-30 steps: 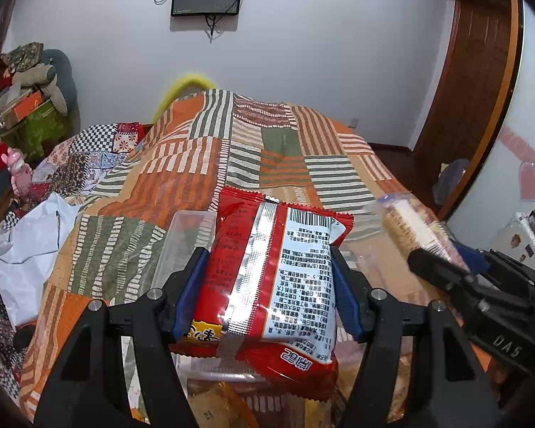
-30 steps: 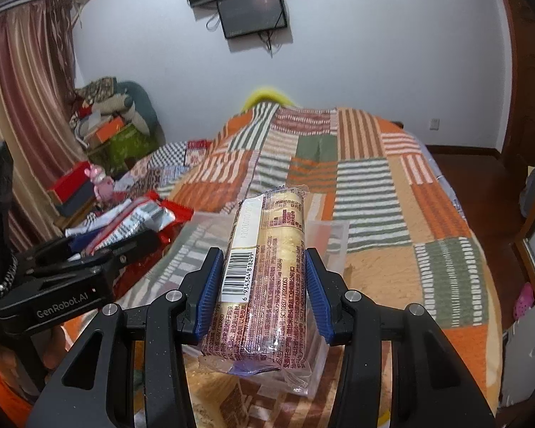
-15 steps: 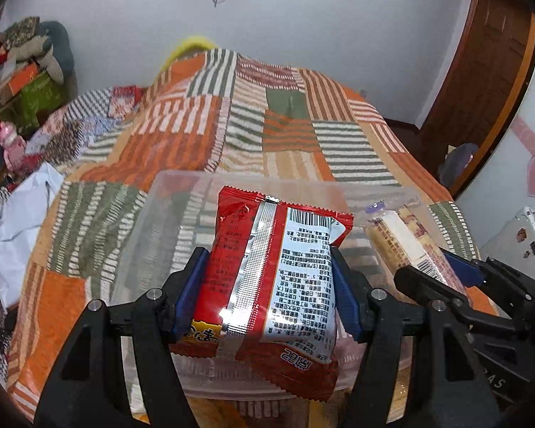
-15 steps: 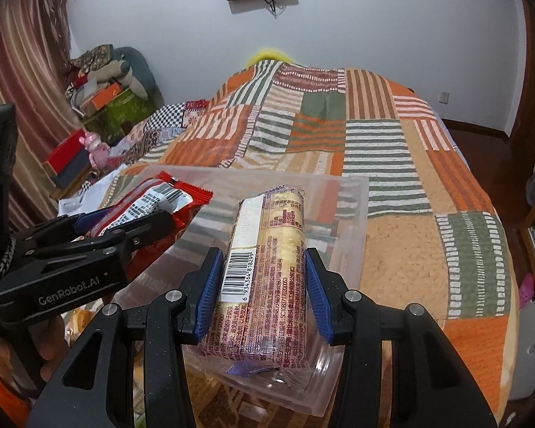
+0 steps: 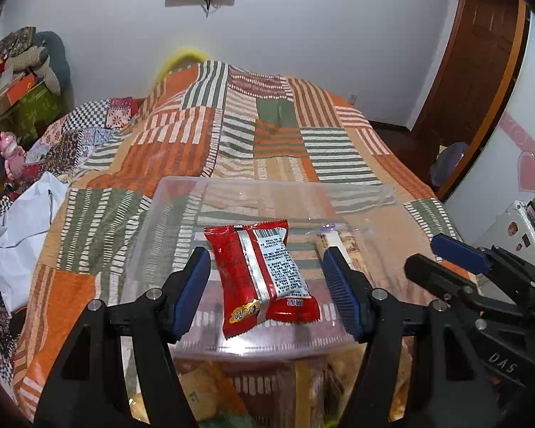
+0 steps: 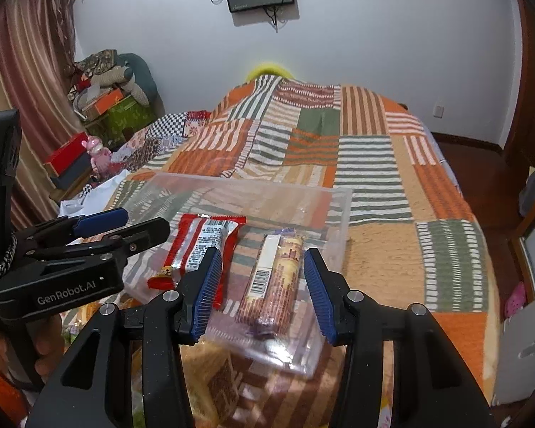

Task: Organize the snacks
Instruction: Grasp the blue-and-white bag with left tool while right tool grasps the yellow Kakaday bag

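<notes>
A clear plastic box (image 5: 267, 182) (image 6: 253, 185) sits on the patchwork bed. Inside it lies a red snack packet (image 5: 260, 274) (image 6: 199, 246), flat, barcode side up. To its right lies a long biscuit pack (image 6: 271, 285) (image 5: 333, 240), also flat on the box floor. My left gripper (image 5: 264, 267) (image 6: 144, 221) stands open just above and behind the red packet, pads clear of it. My right gripper (image 6: 263, 260) (image 5: 424, 253) is open over the near end of the biscuit pack, not touching it.
Several loose snack packs (image 5: 203, 385) (image 6: 217, 374) lie in front of the box's near wall. A white bag (image 5: 21, 221) and a pink toy (image 5: 12, 153) are at the bed's left edge. A wooden door (image 5: 481, 53) stands at the right.
Both grippers held their packs above the box, then let go. The red packet and the biscuit pack now lie in the box, and both pairs of jaws stand wide.
</notes>
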